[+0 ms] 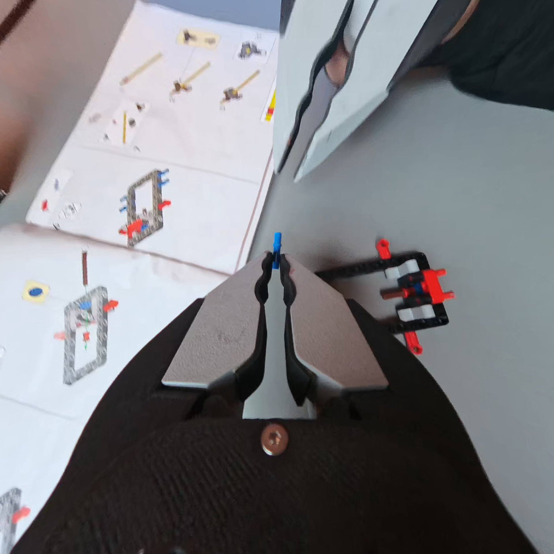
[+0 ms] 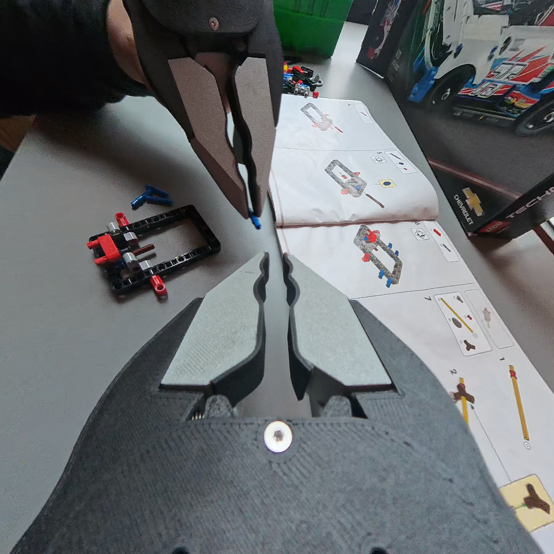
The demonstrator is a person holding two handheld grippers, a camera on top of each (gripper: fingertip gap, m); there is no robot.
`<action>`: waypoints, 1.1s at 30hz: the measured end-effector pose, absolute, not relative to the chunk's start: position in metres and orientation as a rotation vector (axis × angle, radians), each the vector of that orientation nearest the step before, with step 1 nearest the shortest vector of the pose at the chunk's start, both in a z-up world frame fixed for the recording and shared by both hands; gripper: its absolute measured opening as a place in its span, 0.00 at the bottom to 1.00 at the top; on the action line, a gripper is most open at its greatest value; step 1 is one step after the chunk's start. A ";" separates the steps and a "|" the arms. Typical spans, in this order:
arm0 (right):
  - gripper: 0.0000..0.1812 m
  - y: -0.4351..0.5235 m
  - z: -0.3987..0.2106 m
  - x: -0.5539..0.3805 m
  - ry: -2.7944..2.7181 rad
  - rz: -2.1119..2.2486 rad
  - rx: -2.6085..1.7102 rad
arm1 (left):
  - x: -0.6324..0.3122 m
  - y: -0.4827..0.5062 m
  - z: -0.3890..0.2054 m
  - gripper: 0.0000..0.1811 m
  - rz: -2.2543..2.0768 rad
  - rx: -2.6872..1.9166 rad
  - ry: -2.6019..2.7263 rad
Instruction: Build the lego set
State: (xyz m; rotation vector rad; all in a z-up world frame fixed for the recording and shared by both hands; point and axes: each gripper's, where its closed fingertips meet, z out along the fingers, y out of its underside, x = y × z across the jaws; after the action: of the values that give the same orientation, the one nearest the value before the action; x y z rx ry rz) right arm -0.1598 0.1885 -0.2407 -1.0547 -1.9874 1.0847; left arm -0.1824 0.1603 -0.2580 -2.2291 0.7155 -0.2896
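My left gripper (image 1: 276, 255) is shut on a small blue pin (image 1: 277, 242), whose end sticks out past the fingertips. In the right wrist view the left gripper (image 2: 253, 213) points down, holding the pin (image 2: 254, 221) just above the grey table. The black rectangular frame (image 1: 353, 272) with red, grey and brown parts lies flat beside it; it also shows in the right wrist view (image 2: 192, 210). Loose blue pins (image 2: 153, 196) lie behind the frame. My right gripper (image 2: 275, 258) hovers over the table, narrowly open and empty, and shows in the left wrist view (image 1: 289, 174).
An open instruction booklet (image 2: 344, 168) lies right of the frame, also in the left wrist view (image 1: 180, 135). A set box with a car picture (image 2: 479, 60) stands at the back right. A green bin (image 2: 308, 27) and a pile of loose parts (image 2: 299, 79) are at the back. One gripper's finger ends stand about 5 centimeters off the other's.
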 end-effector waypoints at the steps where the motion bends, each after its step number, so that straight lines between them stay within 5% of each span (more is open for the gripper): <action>1: 0.03 0.188 -0.242 -0.160 -1.992 1.091 -1.065 | -0.179 0.165 -0.253 0.01 -0.295 -2.174 0.719; 20: 0.05 0.161 -0.228 -0.164 -1.949 1.390 -1.060 | -0.160 0.164 -0.238 0.01 -0.459 -2.025 0.615; 33: 0.03 0.163 -0.238 -0.160 -2.024 1.216 -0.991 | -0.163 0.159 -0.257 0.01 -0.423 -2.129 0.658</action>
State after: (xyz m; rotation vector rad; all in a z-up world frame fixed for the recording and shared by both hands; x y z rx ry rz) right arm -0.1604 0.1630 -0.2377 -0.9915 -2.0236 1.2156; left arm -0.1626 0.1593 -0.2571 -2.1290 0.6585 -0.4233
